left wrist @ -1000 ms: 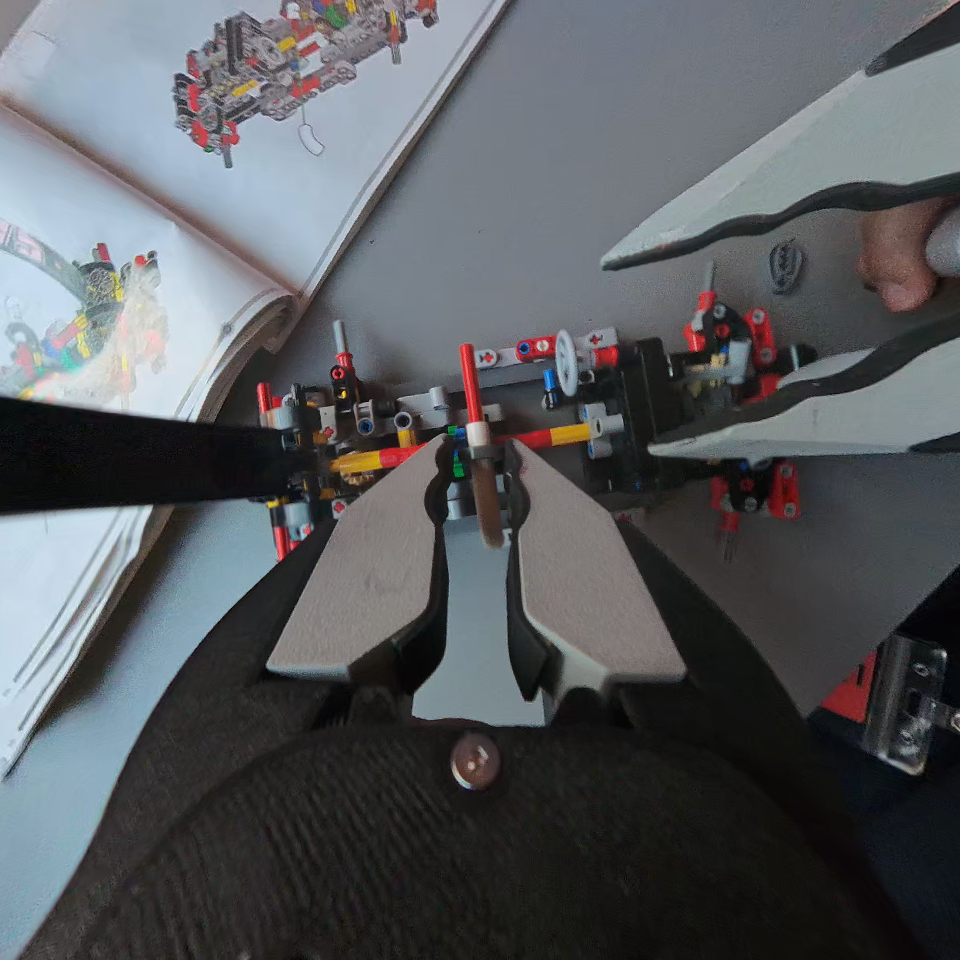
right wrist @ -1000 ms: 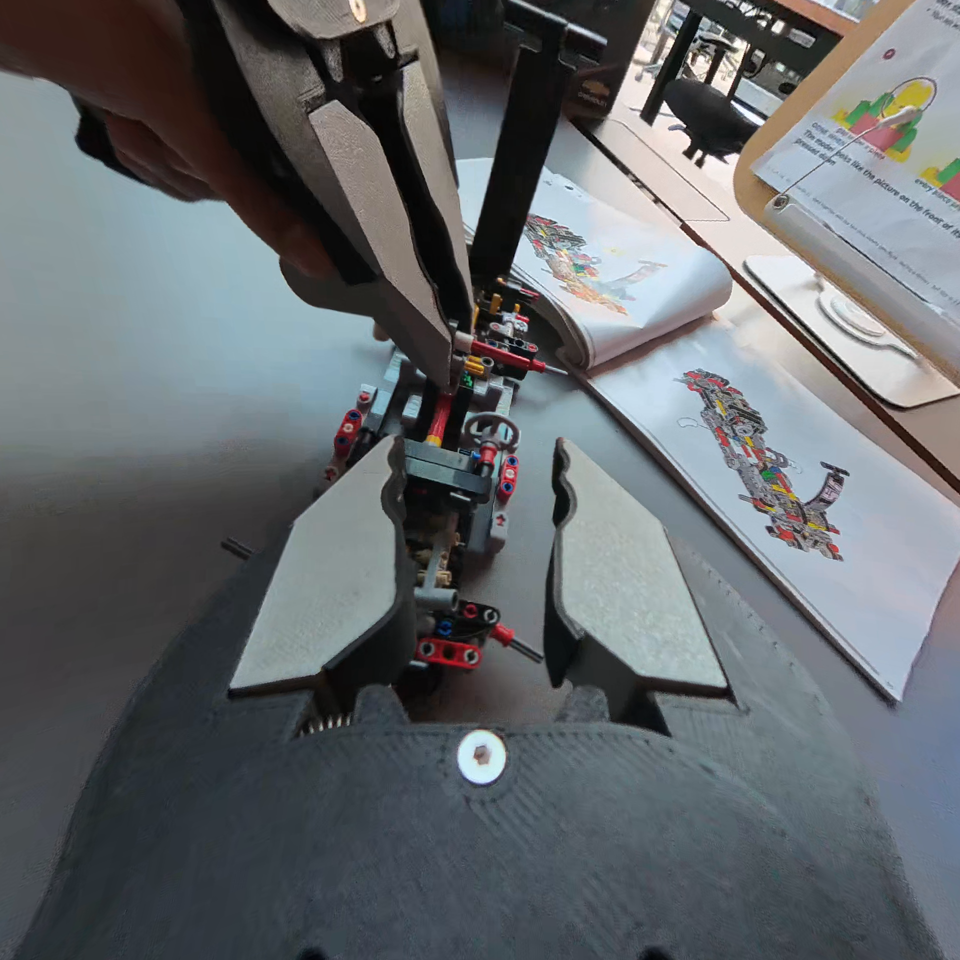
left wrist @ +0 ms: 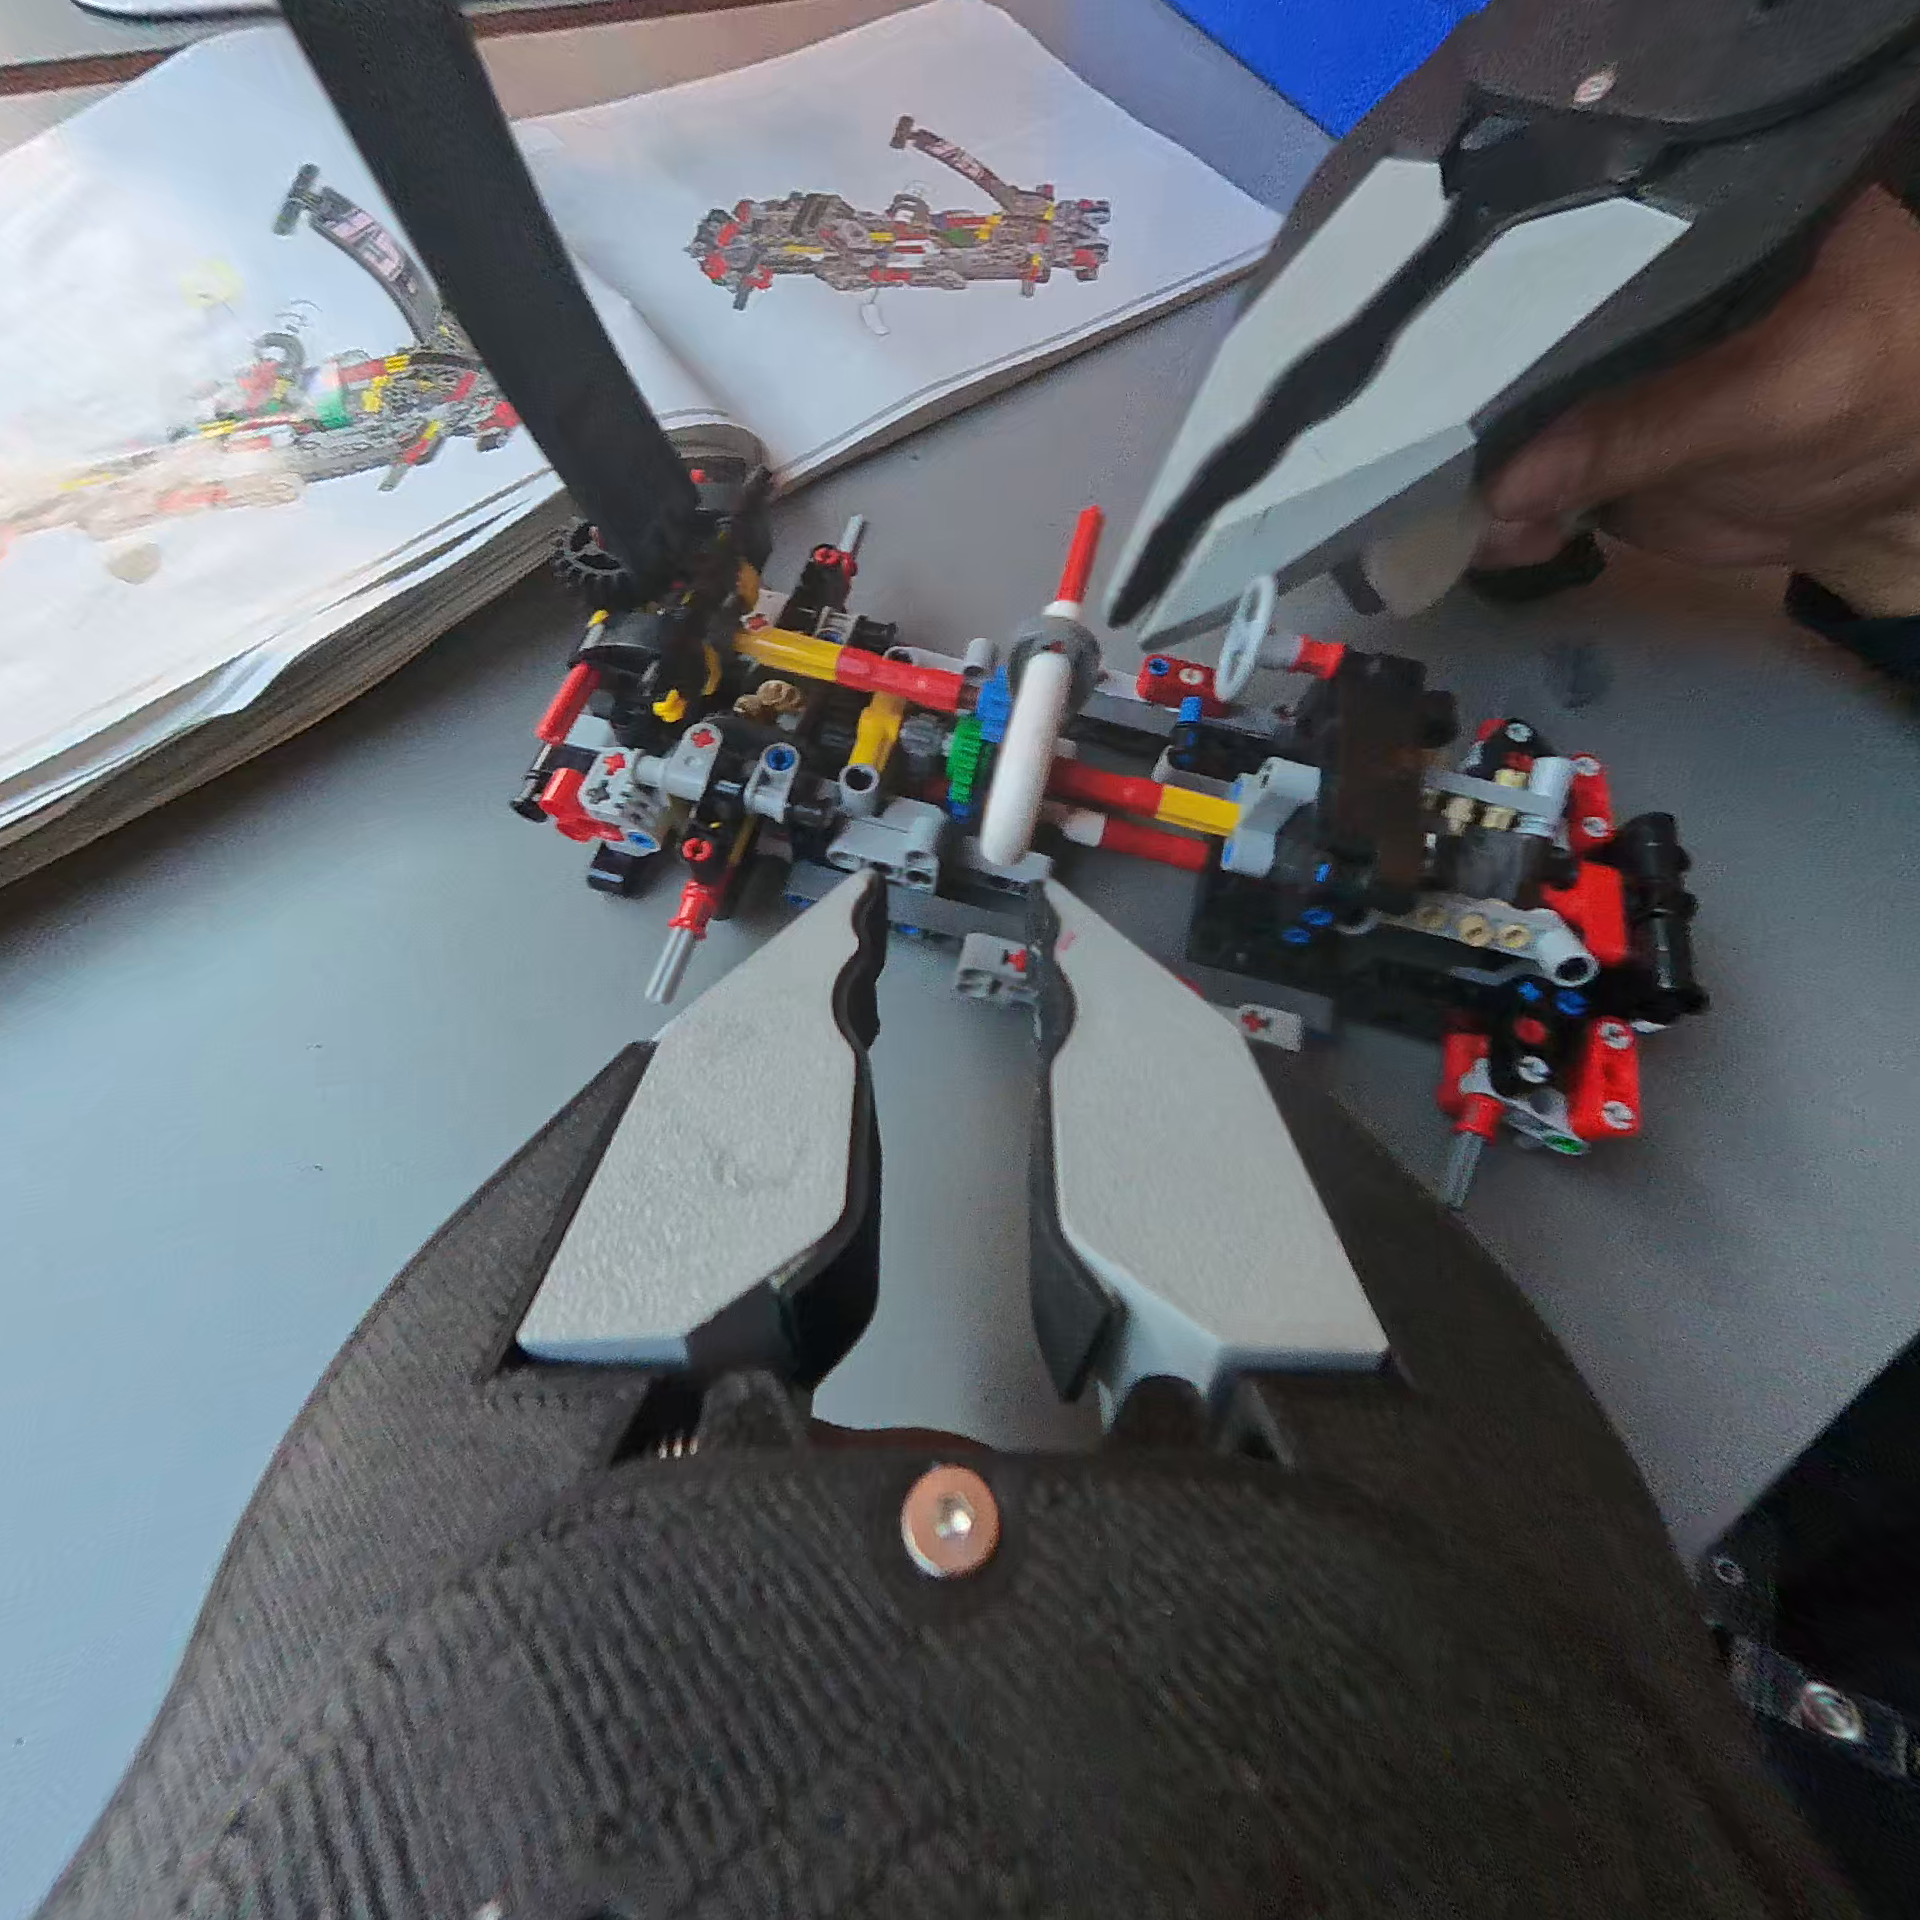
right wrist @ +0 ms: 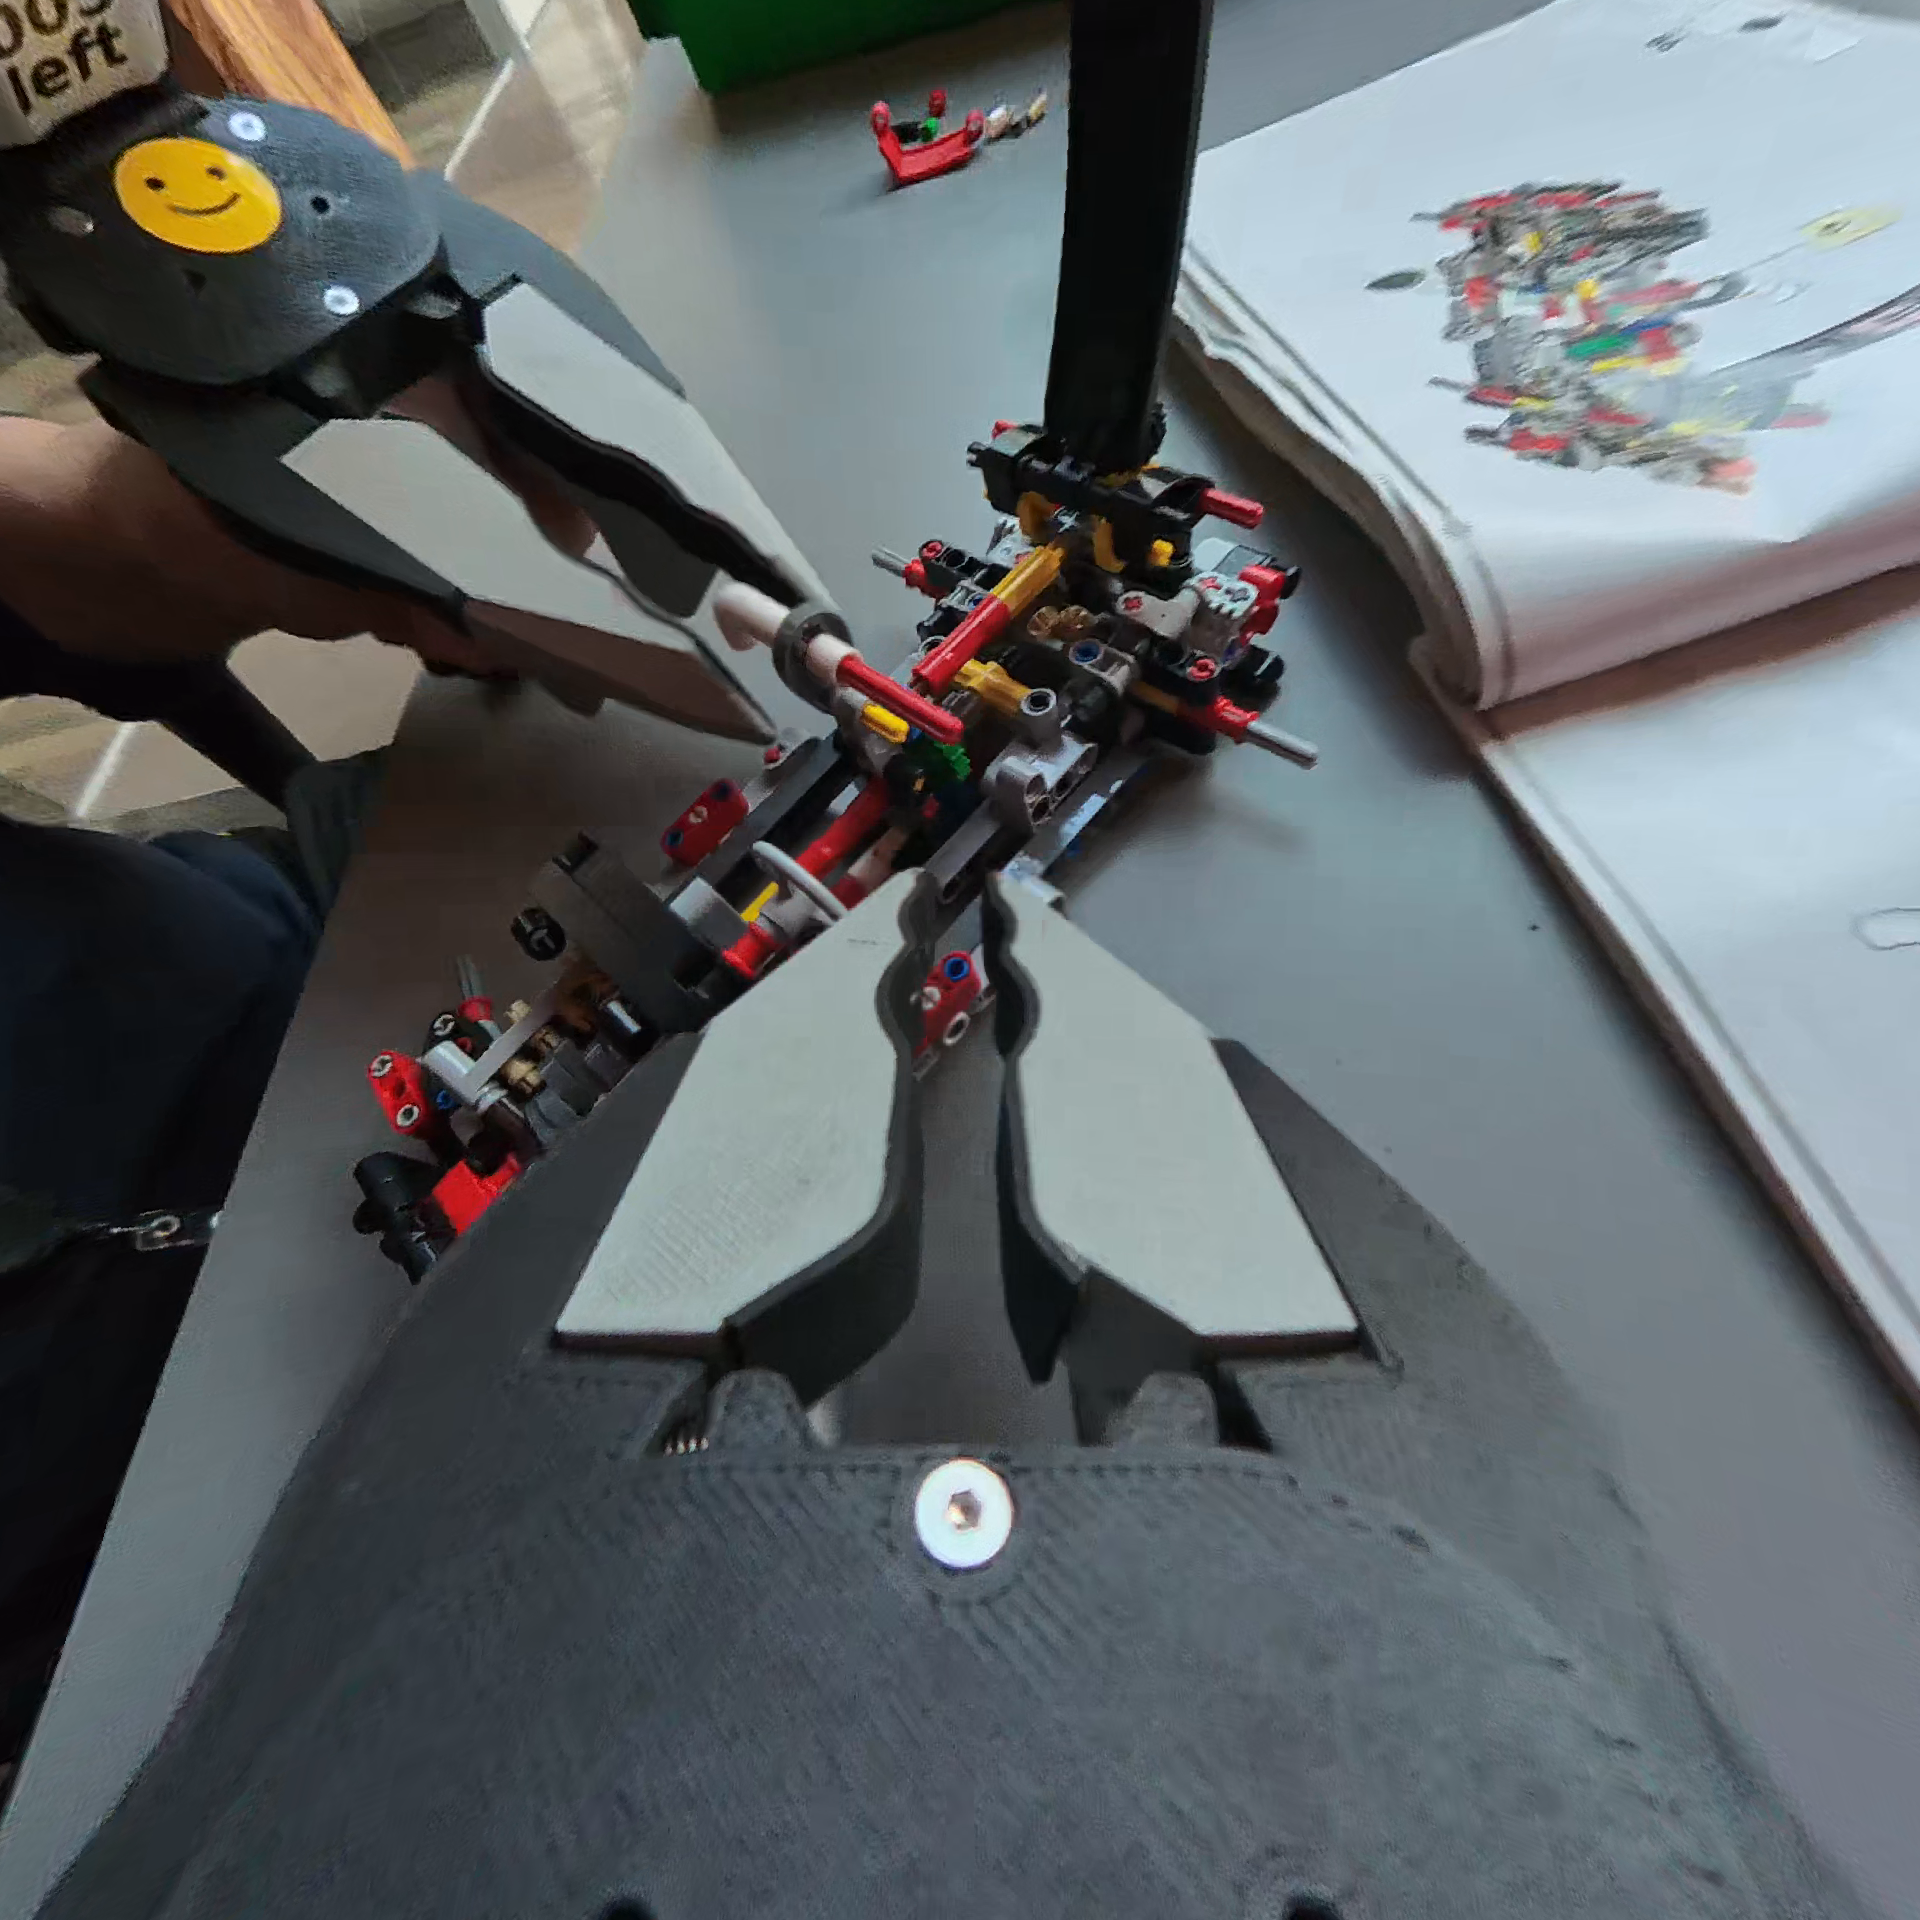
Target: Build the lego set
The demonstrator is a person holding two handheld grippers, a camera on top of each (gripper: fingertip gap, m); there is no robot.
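Note:
A brick-built car chassis lies on the grey table. A white rod with a grey collar and a red axle end stands tilted in its middle. My left gripper is open. Its tips sit just short of the rod's near end and do not press on it. The right wrist view shows the left gripper with the rod's end loose between its fingers. My right gripper hovers over the chassis with its jaws drawn almost together. It also shows in the left wrist view, beside the red axle.
An open instruction booklet lies behind the chassis and also shows in the right wrist view. A black bar rises from the chassis end. A loose red part lies far back. A hand holds the right gripper. The gap from one gripper's tips to the other's is roughly 7 cm.
My left jaws were shut on the white rod; they have opened and drawn back from it. My right jaws, wide open around the chassis end before, have closed and moved towards its middle.

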